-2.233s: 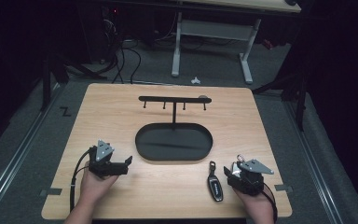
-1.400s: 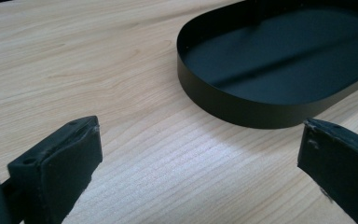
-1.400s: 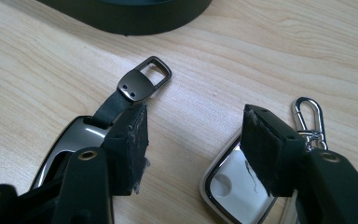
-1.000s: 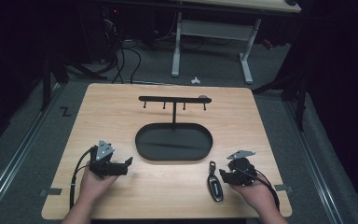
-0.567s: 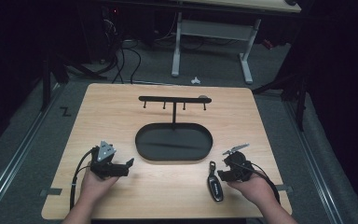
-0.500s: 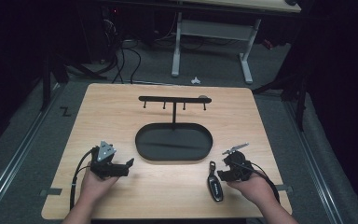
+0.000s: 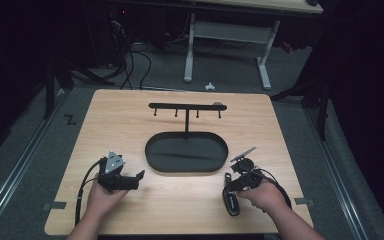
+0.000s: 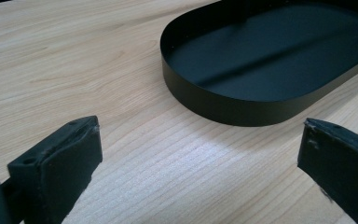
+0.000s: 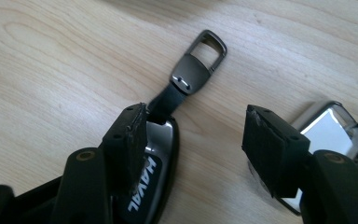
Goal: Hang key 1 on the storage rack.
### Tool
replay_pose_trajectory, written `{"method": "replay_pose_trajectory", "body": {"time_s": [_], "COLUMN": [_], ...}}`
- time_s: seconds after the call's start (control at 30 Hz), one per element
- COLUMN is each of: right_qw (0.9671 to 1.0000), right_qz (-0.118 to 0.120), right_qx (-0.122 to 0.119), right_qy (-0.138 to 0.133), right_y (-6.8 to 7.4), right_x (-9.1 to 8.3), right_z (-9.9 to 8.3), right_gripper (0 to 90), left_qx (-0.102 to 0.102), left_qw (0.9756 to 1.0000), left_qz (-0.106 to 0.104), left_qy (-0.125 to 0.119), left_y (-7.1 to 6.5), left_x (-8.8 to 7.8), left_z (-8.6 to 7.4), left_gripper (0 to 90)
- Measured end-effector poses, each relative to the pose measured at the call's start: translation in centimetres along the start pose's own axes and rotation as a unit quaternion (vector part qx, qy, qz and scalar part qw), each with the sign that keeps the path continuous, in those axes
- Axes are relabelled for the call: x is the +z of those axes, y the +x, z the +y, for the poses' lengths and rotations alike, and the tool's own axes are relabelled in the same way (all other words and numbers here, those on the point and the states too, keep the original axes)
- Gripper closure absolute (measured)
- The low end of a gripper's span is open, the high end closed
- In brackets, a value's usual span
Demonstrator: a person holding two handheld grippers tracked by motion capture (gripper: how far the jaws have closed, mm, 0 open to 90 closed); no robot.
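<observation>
A black key fob [image 7: 231,202] lies near the table's front right; its "HAVAL" lettering and a strap ending in a metal loop [image 9: 200,60] show in the right gripper view. My right gripper [image 7: 230,183] hangs low over the fob, open [image 9: 198,123]; its jaws have just been opening. One finger [image 9: 130,140] covers the fob's body and bare wood lies between the pads. My left gripper [image 7: 136,179] rests at the front left, open [image 8: 200,140] over bare table, aimed at the black oval tray [image 8: 233,107].
The oval tray [image 7: 186,170] sits mid-table, with a black hook rack [image 7: 186,106] rising behind it. A shiny chrome-edged object [image 9: 326,123] lies under my right gripper's other finger. Desk legs and cables stand on the floor beyond the table.
My right hand has shifted left across the table to sit over the key fob, tilting as it went. The left hand has stayed put.
</observation>
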State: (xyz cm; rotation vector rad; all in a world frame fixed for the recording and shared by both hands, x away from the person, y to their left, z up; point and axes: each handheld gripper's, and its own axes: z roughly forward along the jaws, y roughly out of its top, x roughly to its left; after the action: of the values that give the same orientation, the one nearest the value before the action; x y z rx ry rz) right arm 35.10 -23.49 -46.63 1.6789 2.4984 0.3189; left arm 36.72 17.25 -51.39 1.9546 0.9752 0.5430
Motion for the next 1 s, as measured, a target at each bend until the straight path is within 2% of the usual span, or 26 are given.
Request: {"method": "replay_pose_trajectory", "body": {"time_s": [0.07, 0.17, 0.23, 0.3, 0.33, 0.4, 0.47, 0.5, 0.53, 0.6, 0.63, 0.67, 0.7, 0.8, 0.83, 1.0], "right_qw": [0.9999, 0.9999, 0.9996, 0.9993, 0.999, 0.9991, 0.9991, 0.9991, 0.9991, 0.9989, 0.9992, 0.9992, 0.9991, 0.9989, 0.9981, 0.9969], "right_qz": [0.006, 0.002, 0.015, 0.024, 0.028, 0.02, 0.016, 0.01, 0.01, 0.014, 0.01, 0.01, 0.002, 0.0, -0.004, -0.001], "right_qx": [0.009, 0.0, 0.009, 0.014, 0.022, 0.026, 0.026, 0.02, 0.02, 0.019, 0.004, 0.004, -0.01, -0.024, -0.046, -0.059], "right_qy": [0.011, 0.014, 0.022, 0.024, 0.027, 0.026, 0.029, 0.036, 0.036, 0.039, 0.04, 0.04, 0.041, 0.041, 0.041, 0.052], "right_y": [0.5, 0.8, 1.1, 1.2, 1.2, 1.3, 1.3, 1.5, 1.5, 1.6, 1.9, 1.9, 2.3, 2.5, 2.5, 2.7], "right_x": [0.3, 0.5, 1.1, 1.5, 1.5, 1.7, 1.8, 2.0, 2.0, 2.3, 2.5, 2.5, 2.6, 2.7, 2.6, 2.7], "right_z": [0.6, 0.9, 1.2, 1.4, 1.4, 1.7, 1.8, 2.0, 2.0, 2.1, 2.2, 2.2, 2.2, 2.1, 2.1, 2.0], "right_gripper": [38.5, 36.9, 33.4, 33.9, 36.1, 42.5, 44.8, 50.2, 50.2, 56.8, 64.9, 64.9, 72.5, 74.4, 74.9, 73.7], "left_qx": [0.002, 0.001, 0.001, -0.001, -0.002, -0.002, -0.003, -0.003, -0.003, -0.003, -0.004, -0.004, -0.003, -0.002, -0.001, -0.001], "left_qw": [1.0, 1.0, 1.0, 1.0, 1.0, 1.0, 1.0, 1.0, 1.0, 1.0, 1.0, 1.0, 1.0, 1.0, 1.0, 1.0], "left_qz": [-0.002, -0.005, -0.006, -0.005, -0.005, -0.005, -0.004, -0.003, -0.003, -0.003, -0.004, -0.004, -0.004, -0.006, -0.006, -0.008], "left_qy": [0.001, -0.001, -0.001, -0.003, -0.004, -0.002, -0.003, -0.004, -0.004, -0.004, -0.002, -0.002, -0.001, -0.001, -0.002, -0.003], "left_y": [-0.1, 0.0, 0.1, 0.2, 0.2, 0.3, 0.4, 0.4, 0.4, 0.4, 0.4, 0.4, 0.3, 0.2, 0.2, 0.2], "left_x": [0.1, 0.1, 0.0, 0.0, 0.0, 0.0, 0.0, -0.1, -0.1, -0.1, 0.0, 0.0, 0.0, 0.0, -0.1, -0.2], "left_z": [0.0, 0.0, 0.0, 0.0, 0.0, 0.0, 0.0, 0.0, 0.0, 0.0, 0.0, 0.0, 0.0, 0.0, 0.0, 0.1], "left_gripper": [0.3, 0.3, 0.3, 0.3, 0.3, 0.3, 0.3, 0.3, 0.3, 0.3, 0.3, 0.3, 0.3, 0.3, 0.4, 1.8]}}
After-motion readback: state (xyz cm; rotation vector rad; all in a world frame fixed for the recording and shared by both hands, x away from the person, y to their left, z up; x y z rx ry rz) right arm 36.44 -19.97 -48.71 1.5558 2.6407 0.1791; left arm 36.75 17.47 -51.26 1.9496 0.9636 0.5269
